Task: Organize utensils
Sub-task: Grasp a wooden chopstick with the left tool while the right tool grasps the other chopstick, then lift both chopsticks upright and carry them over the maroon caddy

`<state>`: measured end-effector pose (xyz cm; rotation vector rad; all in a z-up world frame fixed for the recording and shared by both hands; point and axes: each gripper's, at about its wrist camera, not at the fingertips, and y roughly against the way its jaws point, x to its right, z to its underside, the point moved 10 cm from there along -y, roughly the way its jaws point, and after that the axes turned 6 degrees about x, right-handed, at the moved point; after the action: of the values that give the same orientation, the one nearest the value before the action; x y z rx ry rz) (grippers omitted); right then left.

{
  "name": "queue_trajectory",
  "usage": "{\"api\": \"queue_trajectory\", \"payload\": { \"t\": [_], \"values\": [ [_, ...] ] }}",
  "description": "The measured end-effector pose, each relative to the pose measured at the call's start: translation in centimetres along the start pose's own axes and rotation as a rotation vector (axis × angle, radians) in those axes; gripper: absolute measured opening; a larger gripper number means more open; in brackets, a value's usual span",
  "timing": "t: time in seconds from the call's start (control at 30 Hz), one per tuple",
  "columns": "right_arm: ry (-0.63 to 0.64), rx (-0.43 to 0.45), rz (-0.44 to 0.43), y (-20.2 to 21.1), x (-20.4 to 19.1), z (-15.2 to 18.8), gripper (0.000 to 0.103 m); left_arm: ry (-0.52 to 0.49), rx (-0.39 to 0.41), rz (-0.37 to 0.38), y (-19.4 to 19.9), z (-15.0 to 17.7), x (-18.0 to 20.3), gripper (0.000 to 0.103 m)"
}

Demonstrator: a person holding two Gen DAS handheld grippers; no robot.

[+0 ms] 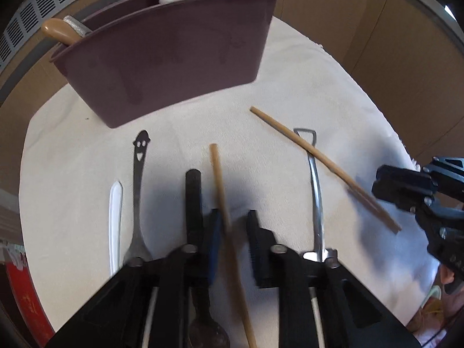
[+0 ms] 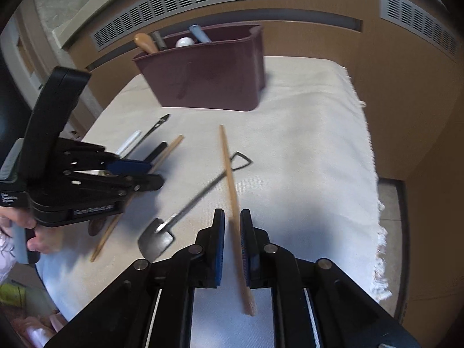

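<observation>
Each claw, left claw (image 1: 232,243) and right claw (image 2: 232,243), straddles a light, stiff, slippery chopstick (image 2: 233,203) mid-shaft at lower centre, jaws narrowly parted, not yet clamped.

Soft, even daylight, moderately bright. White cloth (image 2: 304,133) near blown out along its right fringe. My left gripper (image 1: 232,243) throws broad soft shadow onto cloth just ahead of my fingers; my right gripper (image 2: 232,246) does same. Chopstick (image 2: 236,220) between my right fingers smeared by motion blur. Heavy fisheye bending toward edges; black vignette in corners.
</observation>
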<state>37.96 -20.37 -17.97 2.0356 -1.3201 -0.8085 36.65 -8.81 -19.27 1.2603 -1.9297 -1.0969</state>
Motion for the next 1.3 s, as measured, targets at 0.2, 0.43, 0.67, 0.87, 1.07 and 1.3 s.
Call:
{"api": "queue_trajectory", "payload": {
  "t": [0.2,0.43,0.67,0.87,1.07,1.3],
  "values": [
    [0.044,-0.047,-0.006,-2.6,-0.4,-1.2,0.015,0.070,0.033,0.006,1.4,1.6,-1.7,0.006],
    [0.085,-0.135,0.010,-5.6,-0.7,-1.6,0.015,0.048,-0.008,0.034,2.1,3.1,-2.1,0.008],
    [0.074,-0.151,0.018,-5.2,-0.2,-1.1,0.006,0.073,-0.077,0.070,1.6,2.5,-2.2,0.009],
    [-0.035,-0.076,-0.032,-3.1,0.1,-1.1,0.006,0.081,0.025,0.030,2.3,2.1,-1.6,0.006],
    [-0.070,0.024,-0.061,0.9,-0.7,-1.5,0.006,0.243,0.227,0.099,7.8,1.2,-1.9,0.006],
    [-0.030,0.149,-0.033,4.8,-2.5,-3.3,0.006,0.309,0.440,0.110,14.8,-1.2,-2.5,0.006]
  ]
}}
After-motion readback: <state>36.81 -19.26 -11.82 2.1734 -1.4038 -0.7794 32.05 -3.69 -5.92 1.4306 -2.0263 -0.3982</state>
